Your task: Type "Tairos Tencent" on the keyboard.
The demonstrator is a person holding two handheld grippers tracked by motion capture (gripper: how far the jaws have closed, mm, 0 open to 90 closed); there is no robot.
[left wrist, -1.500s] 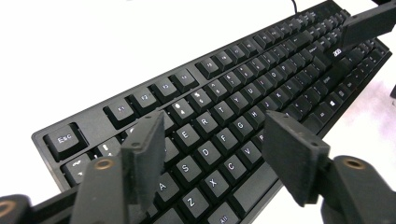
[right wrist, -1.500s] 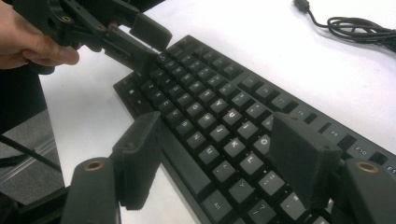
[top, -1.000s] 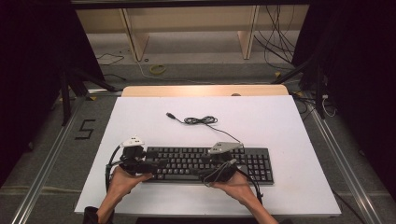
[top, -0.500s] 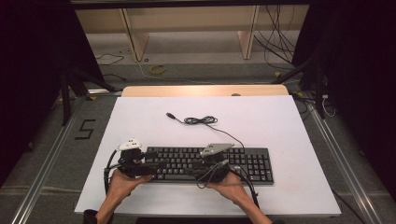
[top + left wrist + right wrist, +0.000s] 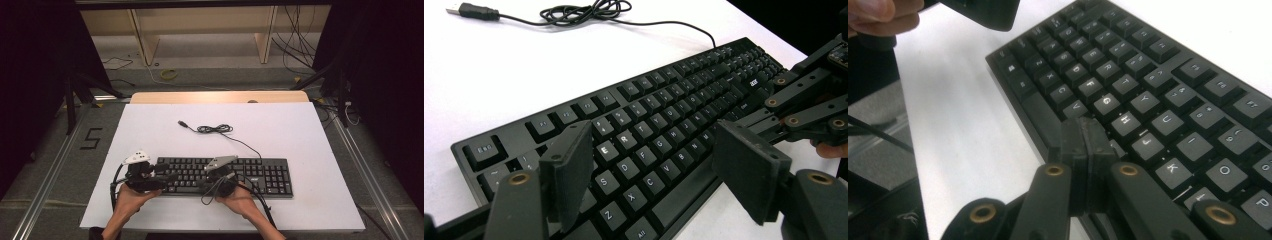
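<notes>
The right tool (image 5: 1083, 137) has just been closing, and its two black jaws now meet flat against each other with nothing between them. In the right gripper view the joined tips hang just above the near rows of the keyboard (image 5: 220, 176), around the keys below G and H; I cannot tell whether they touch a key yet. Against the earlier high view, this tool has also slid a little to the left along the keyboard's near edge. Closed like that, the jaws make one narrow point, so my reading is that the person means to press keys with them rather than pick anything up.

The left tool (image 5: 654, 172) stands wide open, its pads spread over the keyboard's left end, roughly above the letters around E, R and Z, gripping nothing. It has hardly shifted.

The keyboard lies flat on the white bench (image 5: 300, 130), near the person's edge and slightly left of centre. Its cable (image 5: 215, 129) runs off to the far side in a loose coil, the plug (image 5: 183, 124) lying free on the bench, well apart from both tools.
</notes>
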